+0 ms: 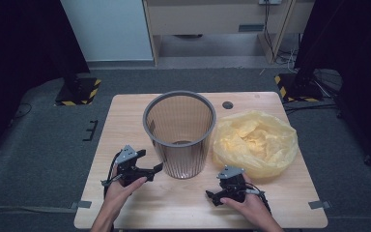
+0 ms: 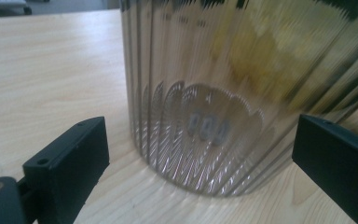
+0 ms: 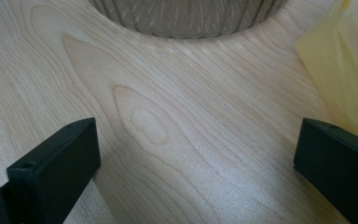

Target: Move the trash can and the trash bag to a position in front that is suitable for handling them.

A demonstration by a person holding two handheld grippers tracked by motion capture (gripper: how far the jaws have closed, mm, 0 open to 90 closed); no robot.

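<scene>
Bin (image 1: 179, 133): upright in the middle of the table (image 1: 125, 121), ribbed see-through sides, grey rim, mouth up.
Bag (image 1: 255, 141): yellow, crumpled in a loose heap just right of the bin, touching or nearly touching its side (hard to tell from above).
Left gripper (image 1: 153, 170): low on the table at the bin's left, pointing at its base; jaws spread wide, nothing between them, the bin's foot (image 2: 200, 140) close ahead.
Right gripper (image 1: 210, 195): near the front edge, right of the bin; jaws wide apart over bare wood (image 3: 168, 140), holding nothing, the bag's edge (image 3: 345, 70) off beside one jaw.
Hands: one on each gripper, forearms coming in from the near side.
</scene>
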